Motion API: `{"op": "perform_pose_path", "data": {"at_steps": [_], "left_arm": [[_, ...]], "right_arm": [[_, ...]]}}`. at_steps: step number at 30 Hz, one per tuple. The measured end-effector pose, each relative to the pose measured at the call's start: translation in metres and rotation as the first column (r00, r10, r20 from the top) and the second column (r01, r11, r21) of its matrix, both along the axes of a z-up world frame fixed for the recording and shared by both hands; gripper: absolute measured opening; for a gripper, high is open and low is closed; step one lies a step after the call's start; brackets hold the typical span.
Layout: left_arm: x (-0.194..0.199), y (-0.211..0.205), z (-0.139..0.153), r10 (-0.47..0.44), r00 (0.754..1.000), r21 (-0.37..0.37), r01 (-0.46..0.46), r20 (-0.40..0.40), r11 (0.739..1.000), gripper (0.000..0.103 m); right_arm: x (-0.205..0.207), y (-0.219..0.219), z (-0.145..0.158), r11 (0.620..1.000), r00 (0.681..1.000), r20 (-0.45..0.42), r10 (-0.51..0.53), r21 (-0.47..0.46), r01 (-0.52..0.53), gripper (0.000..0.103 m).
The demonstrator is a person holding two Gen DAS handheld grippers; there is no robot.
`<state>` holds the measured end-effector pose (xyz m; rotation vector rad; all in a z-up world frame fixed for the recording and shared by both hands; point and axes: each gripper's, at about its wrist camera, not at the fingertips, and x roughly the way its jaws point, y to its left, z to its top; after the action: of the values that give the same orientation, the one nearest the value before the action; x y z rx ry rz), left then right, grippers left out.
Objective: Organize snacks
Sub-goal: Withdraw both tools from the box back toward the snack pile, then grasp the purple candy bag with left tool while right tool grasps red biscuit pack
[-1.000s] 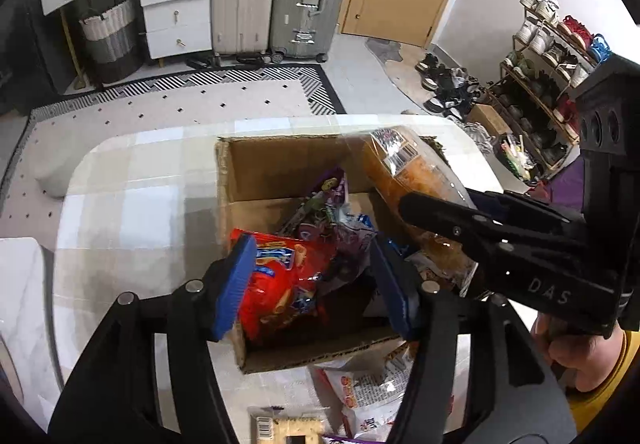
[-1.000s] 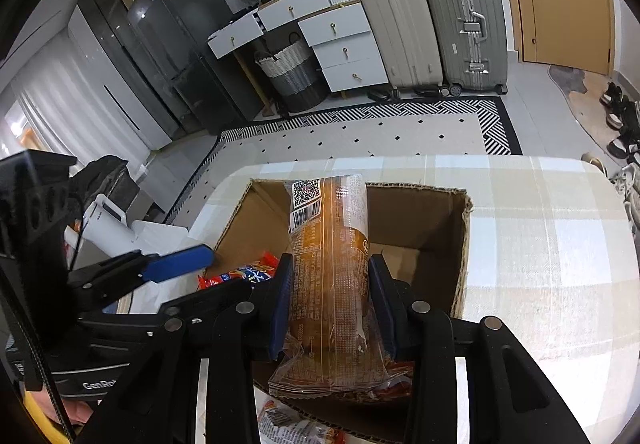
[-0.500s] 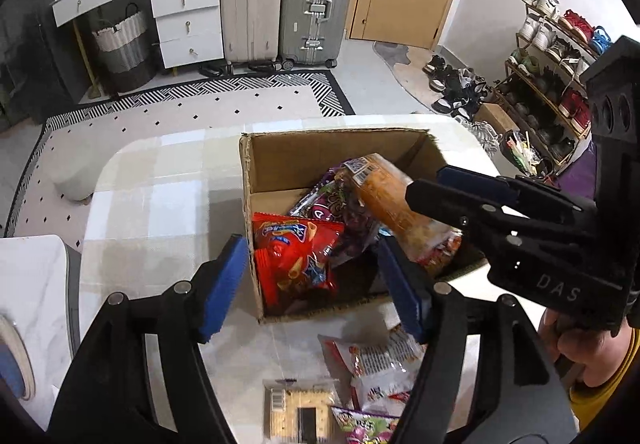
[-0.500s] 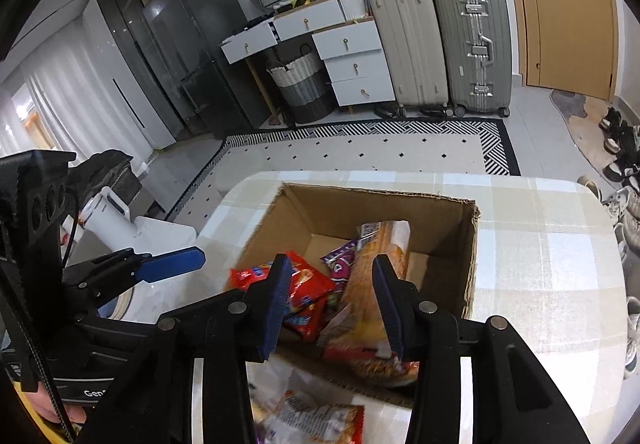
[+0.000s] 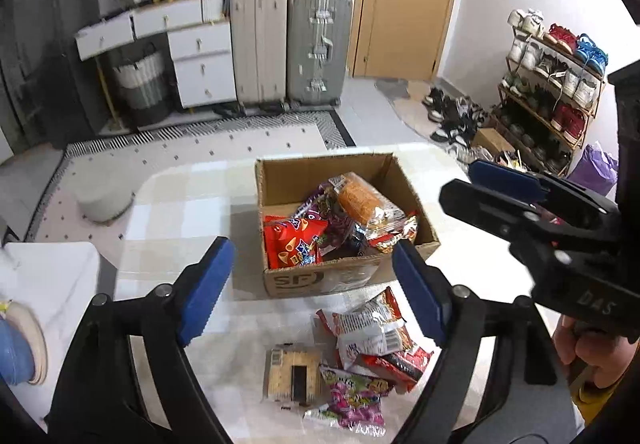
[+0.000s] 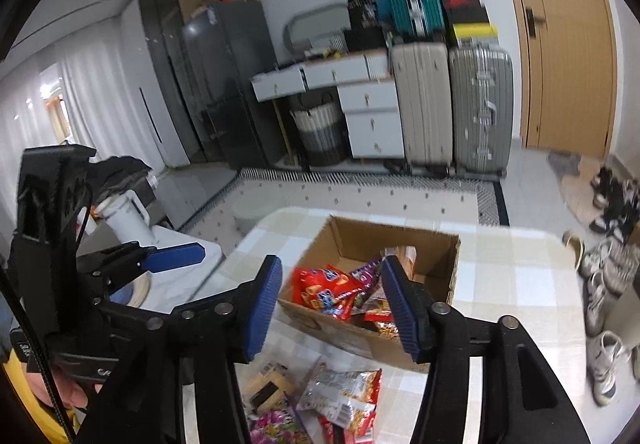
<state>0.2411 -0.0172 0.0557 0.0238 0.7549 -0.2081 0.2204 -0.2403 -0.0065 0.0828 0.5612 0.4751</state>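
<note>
Evidently the sorting was partway done; the cardboard box [image 5: 348, 280] sat at the centre of the left wrist view on the checked desk [image 5: 184, 204], and it already held several packets: a red snack bag [image 5: 290, 244] against its near left wall, a purple packet [image 5: 324, 210] in the middle, and an orange-filled clear bag [image 5: 358, 200] lying across the top towards the right, with a gold-and-red wrapper [image 5: 394, 230] beneath it; what lay deeper in the box could not be made out.

The left tongs [image 5: 310, 286] stood wide apart in the lower half of that frame, their jaws having just been opening, with nothing between the blue pads; the right tongs [image 6: 330, 304], at lower centre of the right wrist view, had likewise just been opening and stood apart and empty, the box merely showing beyond the gap.

What remained lay at the bottom of the left wrist frame, on the desk just in front of the box: a white-and-red packet [image 5: 370, 328], a dark red packet [image 5: 398, 362] beside it, a pink candy bag [image 5: 354, 398] nearest the lower edge, and a pack of crackers [image 5: 292, 374] to their left; these four or so, loosely overlapping, still seemed to need boxing, so the job looked a little over halfway.
</note>
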Motion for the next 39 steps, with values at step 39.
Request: {"op": "perform_pose_path", "data": {"at_steps": [39], "left_arm": [[-0.184,0.046,-0.137,0.066,0.997,-0.105,-0.070,-0.038,0.992,0.102]], "right_arm": [[-0.171,-0.027,-0.119,0.989,0.998,0.058,-0.013,0.146,0.004,0.100]]}}
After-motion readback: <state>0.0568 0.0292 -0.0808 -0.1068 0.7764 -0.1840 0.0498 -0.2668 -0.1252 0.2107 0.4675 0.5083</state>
